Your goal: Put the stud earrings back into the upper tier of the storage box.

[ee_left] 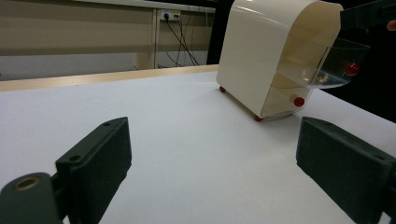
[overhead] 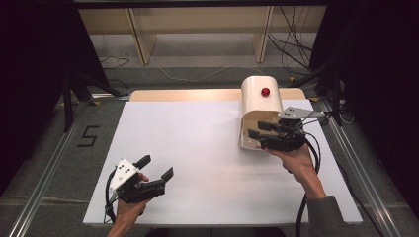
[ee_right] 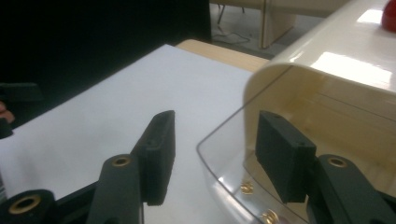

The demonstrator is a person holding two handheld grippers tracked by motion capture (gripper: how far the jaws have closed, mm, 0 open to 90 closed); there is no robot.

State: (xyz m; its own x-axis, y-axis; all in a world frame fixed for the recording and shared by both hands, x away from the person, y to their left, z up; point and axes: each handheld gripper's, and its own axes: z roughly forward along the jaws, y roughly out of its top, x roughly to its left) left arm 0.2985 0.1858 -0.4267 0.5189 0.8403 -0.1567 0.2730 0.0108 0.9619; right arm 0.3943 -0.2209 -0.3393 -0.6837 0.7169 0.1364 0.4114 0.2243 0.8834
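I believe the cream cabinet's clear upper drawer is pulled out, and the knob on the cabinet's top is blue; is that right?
Not quite: the knob on top of the cream cabinet is red, not blue, as the high view shows. The rest holds: the clear upper drawer is pulled out, seen in the left gripper view, where a red knob sits on the drawer's front as well.

The left hand-held gripper hovers low at the near left, jaws spread wide with nothing between them. The right hand-held gripper reaches forward on an outstretched forearm, jaws parted.
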